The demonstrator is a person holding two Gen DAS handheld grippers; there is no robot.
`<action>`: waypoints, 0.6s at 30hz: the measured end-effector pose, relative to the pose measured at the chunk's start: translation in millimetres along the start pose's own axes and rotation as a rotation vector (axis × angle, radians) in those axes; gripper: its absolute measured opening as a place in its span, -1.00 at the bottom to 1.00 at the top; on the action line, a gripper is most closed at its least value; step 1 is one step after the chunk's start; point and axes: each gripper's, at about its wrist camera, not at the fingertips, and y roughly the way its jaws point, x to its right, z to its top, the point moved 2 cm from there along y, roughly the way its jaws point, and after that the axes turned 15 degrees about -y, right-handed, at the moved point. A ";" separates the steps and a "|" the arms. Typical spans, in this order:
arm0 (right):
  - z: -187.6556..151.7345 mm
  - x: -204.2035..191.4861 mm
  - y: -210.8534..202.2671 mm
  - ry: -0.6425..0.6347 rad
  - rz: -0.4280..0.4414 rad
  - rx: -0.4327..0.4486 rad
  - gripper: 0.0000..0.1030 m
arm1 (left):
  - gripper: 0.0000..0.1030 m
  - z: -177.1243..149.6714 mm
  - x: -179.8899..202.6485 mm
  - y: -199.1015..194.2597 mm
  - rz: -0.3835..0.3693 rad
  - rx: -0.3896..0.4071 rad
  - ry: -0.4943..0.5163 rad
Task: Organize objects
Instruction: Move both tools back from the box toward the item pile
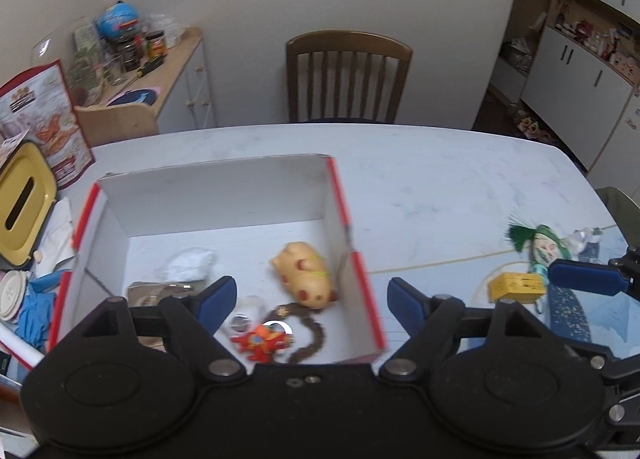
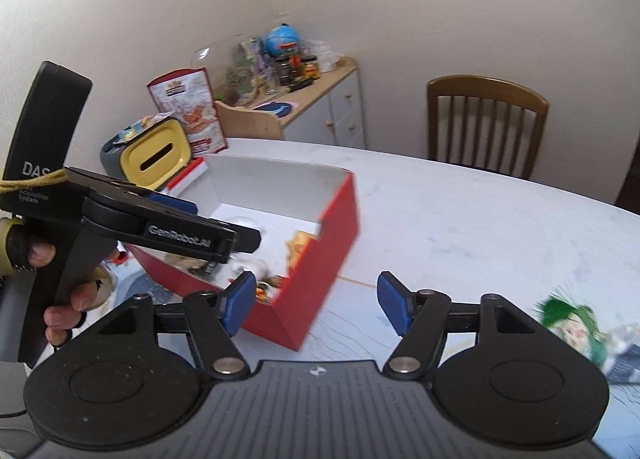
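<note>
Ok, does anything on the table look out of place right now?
Yes. The green-haired doll and the small yellow box lie loose on the table, outside the red box that holds the other toys.

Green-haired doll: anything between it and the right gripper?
Nothing visible. The green-haired doll lies on the bare table just right of the open right gripper; the red box sits on the opposite side.

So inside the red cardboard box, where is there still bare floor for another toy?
Bare white floor runs along the far wall of the red cardboard box, behind the tan spotted pig toy and crumpled white plastic. The near half is crowded: orange-red figure, brown bead chain, silver tin.
</note>
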 end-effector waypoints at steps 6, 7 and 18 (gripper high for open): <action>-29.7 33.9 -24.6 0.043 -0.052 -0.010 0.33 | 0.66 -15.8 40.3 5.0 -0.029 -0.014 0.041; -35.2 40.2 -29.0 0.052 -0.062 -0.012 0.35 | 0.68 -18.3 46.6 6.0 -0.035 -0.016 0.047; -101.5 110.2 -68.1 0.168 -0.180 -0.060 0.47 | 0.99 -43.9 114.2 23.2 -0.095 -0.036 0.099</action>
